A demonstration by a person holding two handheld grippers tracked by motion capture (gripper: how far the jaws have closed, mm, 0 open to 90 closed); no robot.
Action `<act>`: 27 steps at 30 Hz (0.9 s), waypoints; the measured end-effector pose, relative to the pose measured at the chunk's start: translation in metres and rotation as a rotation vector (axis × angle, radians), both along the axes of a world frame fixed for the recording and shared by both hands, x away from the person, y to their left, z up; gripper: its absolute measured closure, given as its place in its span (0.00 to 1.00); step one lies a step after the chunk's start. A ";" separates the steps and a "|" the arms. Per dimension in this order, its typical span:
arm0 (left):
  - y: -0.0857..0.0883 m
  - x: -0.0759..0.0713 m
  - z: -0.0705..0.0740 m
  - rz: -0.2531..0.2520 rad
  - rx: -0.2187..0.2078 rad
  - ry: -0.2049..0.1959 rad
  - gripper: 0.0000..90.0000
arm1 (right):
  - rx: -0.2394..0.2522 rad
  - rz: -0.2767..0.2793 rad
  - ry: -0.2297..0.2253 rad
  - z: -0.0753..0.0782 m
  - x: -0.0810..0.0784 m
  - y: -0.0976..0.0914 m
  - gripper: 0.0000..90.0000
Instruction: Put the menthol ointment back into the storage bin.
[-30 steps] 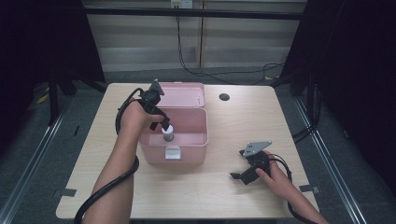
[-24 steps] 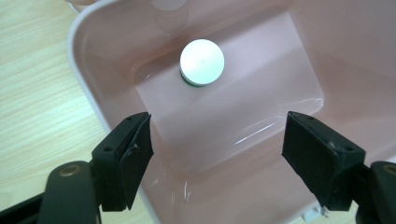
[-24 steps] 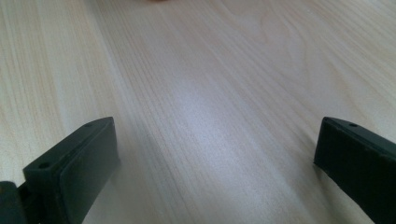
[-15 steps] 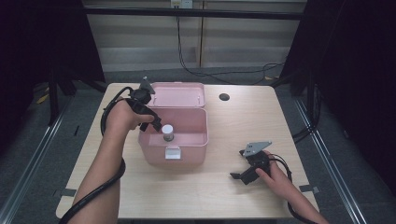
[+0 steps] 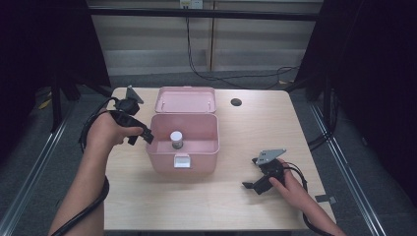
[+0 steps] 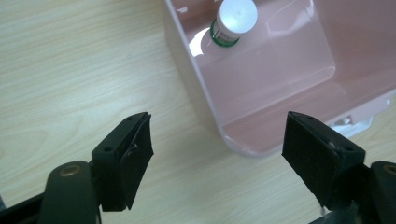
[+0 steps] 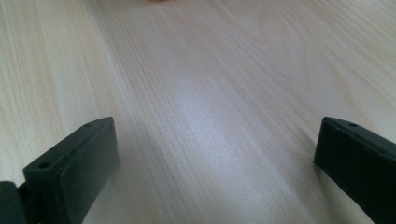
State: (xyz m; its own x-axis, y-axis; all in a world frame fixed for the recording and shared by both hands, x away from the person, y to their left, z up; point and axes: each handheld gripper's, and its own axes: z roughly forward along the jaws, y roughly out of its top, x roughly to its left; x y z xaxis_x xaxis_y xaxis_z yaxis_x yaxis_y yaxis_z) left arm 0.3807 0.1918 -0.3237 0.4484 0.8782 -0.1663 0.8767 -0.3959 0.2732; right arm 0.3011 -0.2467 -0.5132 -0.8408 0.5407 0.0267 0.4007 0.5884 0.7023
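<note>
Centrally on the pale wooden worktop [image 5: 221,206] sits an open pink plastic box [image 5: 183,157], its lid [image 5: 186,100] swung back flat behind it and a white latch [image 5: 181,161] on its front wall. Inside stands a small bottle [image 5: 176,139] with a white cap, upright near the middle of the floor; in the left gripper view its green-edged label shows just under the cap. At the box's left wall hangs the left gripper [image 5: 140,136], its fingers [image 6: 125,161] spread wide with nothing between them, the box's corner lying between them below. Well apart, near the front right of the worktop, the right gripper [image 5: 252,186] rests low, fingers [image 7: 74,168] likewise spread and empty over bare wood.
</note>
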 end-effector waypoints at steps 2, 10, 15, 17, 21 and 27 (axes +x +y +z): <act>0.004 -0.003 0.000 -0.003 -0.003 -0.004 0.26 | 0.000 0.000 0.000 0.000 0.000 0.000 0.00; 0.018 -0.018 -0.007 -0.015 0.003 -0.009 0.27 | 0.001 -0.001 -0.001 0.000 0.000 0.000 0.00; 0.027 -0.028 -0.014 -0.030 -0.002 -0.009 0.27 | 0.001 -0.001 -0.001 0.000 0.000 0.000 0.00; 0.029 -0.031 -0.017 -0.034 -0.005 -0.014 0.27 | 0.001 -0.001 -0.001 0.000 0.000 0.000 0.00; 0.034 -0.037 -0.023 -0.044 -0.015 -0.020 0.27 | 0.001 0.000 -0.002 0.000 0.000 0.000 0.00; 0.035 -0.045 -0.037 -0.056 -0.020 -0.024 0.27 | 0.001 -0.001 -0.001 0.000 0.000 0.000 0.00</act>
State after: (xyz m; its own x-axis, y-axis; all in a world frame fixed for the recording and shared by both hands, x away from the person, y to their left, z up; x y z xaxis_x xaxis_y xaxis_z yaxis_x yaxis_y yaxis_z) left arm 0.3355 0.2272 -0.3610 0.5009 0.8483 -0.1720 0.8465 -0.4387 0.3016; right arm 0.3010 -0.2466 -0.5134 -0.8404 0.5413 0.0264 0.4003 0.5872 0.7036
